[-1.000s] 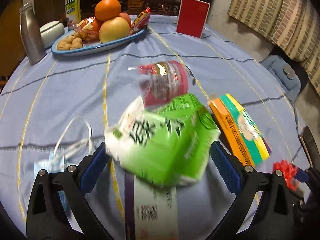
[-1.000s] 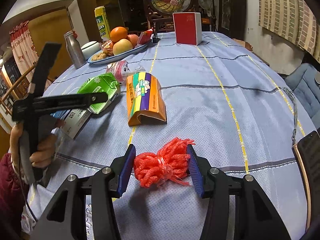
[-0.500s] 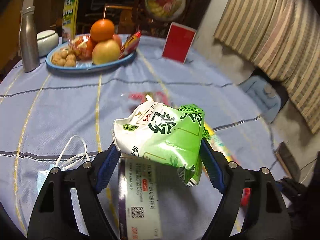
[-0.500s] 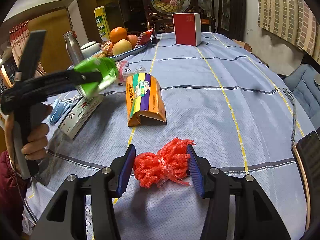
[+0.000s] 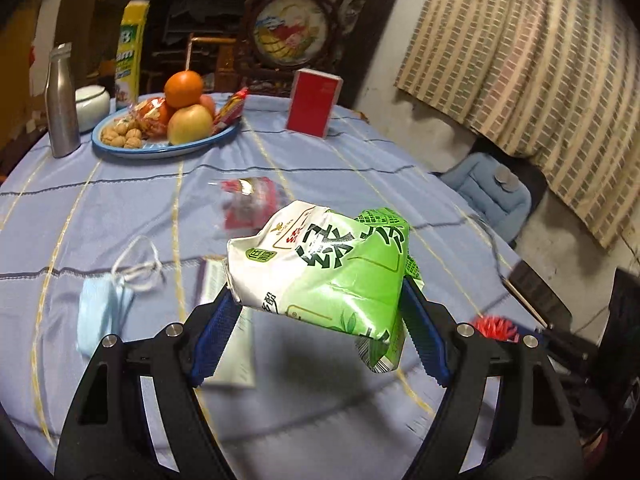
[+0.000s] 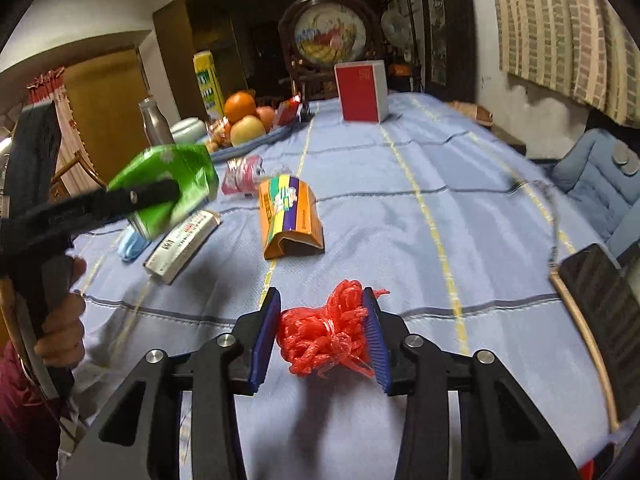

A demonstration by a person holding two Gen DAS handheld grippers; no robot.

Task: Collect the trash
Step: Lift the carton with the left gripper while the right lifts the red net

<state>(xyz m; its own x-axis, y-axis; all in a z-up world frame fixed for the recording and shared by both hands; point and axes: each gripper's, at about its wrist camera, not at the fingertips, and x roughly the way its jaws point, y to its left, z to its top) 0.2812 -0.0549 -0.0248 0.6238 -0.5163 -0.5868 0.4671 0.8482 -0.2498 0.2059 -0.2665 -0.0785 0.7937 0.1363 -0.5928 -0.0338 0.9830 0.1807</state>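
Right gripper low over the bench, jaws closing, pads already squeezing the red mesh net wad. Left gripper lifted clear above the blue cloth, jaws clamped on a crumpled green-and-white snack bag. Under that, flat on the bench: a white carton and a blue face mask. Bit further out, an orange and purple box, then a crinkly pink wrapper. Way back, a fruit plate, steel bottle and red box.
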